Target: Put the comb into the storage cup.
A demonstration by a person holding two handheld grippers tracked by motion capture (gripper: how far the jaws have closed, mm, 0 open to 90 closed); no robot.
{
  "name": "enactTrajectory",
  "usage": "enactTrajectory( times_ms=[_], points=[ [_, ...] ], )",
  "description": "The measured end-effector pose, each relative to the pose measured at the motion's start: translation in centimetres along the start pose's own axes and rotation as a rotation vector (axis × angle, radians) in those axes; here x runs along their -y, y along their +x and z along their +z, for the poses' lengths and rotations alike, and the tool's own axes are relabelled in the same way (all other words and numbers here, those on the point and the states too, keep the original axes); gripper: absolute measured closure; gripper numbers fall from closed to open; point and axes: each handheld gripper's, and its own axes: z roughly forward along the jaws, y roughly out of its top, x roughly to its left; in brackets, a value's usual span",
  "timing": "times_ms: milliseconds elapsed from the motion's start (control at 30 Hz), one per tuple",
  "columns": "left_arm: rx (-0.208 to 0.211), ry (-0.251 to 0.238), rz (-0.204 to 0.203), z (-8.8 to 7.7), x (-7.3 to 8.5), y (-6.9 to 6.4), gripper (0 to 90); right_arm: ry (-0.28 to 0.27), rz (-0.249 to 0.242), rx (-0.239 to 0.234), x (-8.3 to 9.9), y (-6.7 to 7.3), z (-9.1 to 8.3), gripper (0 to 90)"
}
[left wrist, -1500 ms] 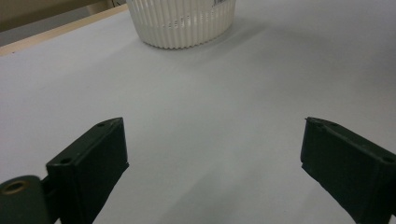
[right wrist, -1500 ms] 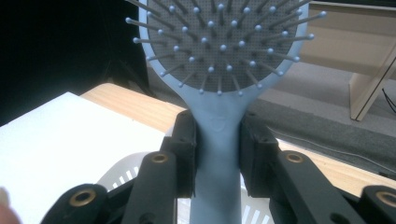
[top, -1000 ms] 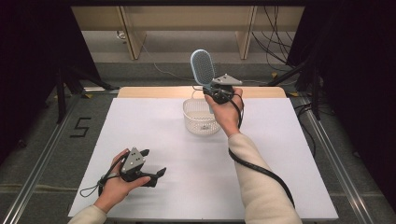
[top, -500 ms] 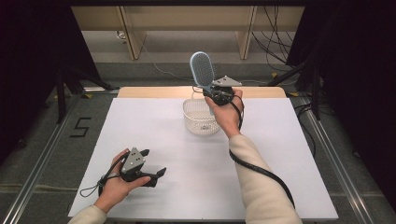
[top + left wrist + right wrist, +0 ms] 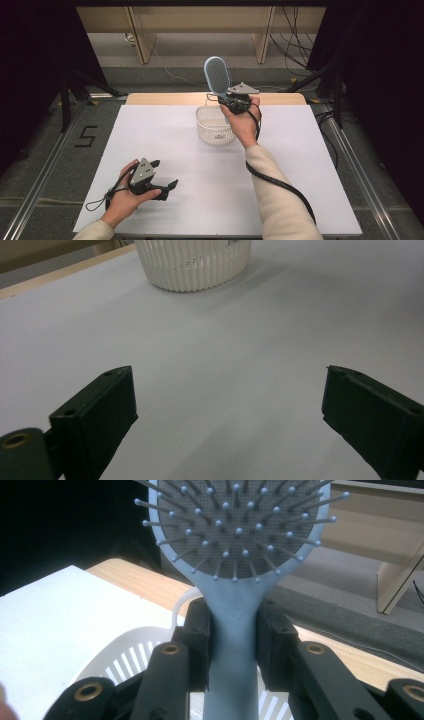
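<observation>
Right gripper (image 5: 232, 645) is clamped on the blue hairbrush (image 5: 235, 545) handle, brush top cut off at the frame's upper edge. Left gripper (image 5: 227, 410) sits wide open, low in frame, white basket (image 5: 192, 265) cropped up top.

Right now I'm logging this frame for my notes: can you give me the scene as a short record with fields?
held item: light blue hairbrush, head up
holder: right gripper, jaws clamped on the handle
beneath it: white basket
left gripper: jaws open, nothing between them, low over the white table
</observation>
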Motion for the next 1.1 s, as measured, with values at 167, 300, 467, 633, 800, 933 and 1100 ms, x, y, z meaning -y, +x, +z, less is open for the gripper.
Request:
enactTrajectory(
  times_ms=[167, 300, 467, 633, 800, 933, 1100],
  points=[
    [0.000, 0.001, 0.000, 0.01, 0.01, 0.00, 6.8, 0.001, -0.003, -0.002, 0.13, -0.02, 0.05, 70.3],
    [-0.001, 0.000, 0.000, 0.04, 0.02, 0.00, 6.8, 0.000, -0.004, -0.003, 0.23, -0.08, 0.10, 70.2],
    [-0.001, -0.001, 0.001, 0.04, 0.01, 0.00, 6.9, 0.001, -0.003, -0.004, 0.40, -0.10, 0.16, 70.2],
    [-0.001, -0.002, 0.000, 0.02, 0.01, 0.00, 6.9, 0.004, -0.003, -0.006, 0.60, -0.14, 0.23, 70.2],
    [0.000, -0.002, 0.000, 0.04, 0.00, -0.02, 6.8, 0.005, -0.005, -0.012, 0.72, -0.24, 0.27, 70.2],
    [-0.001, 0.000, 0.001, 0.03, 0.01, 0.00, 6.9, 0.006, -0.007, -0.011, 0.80, -0.32, 0.30, 70.3],
    [0.000, 0.000, 0.001, 0.03, 0.00, -0.01, 6.9, 0.006, -0.010, -0.015, 0.89, -0.34, 0.37, 70.2]
  ],
)
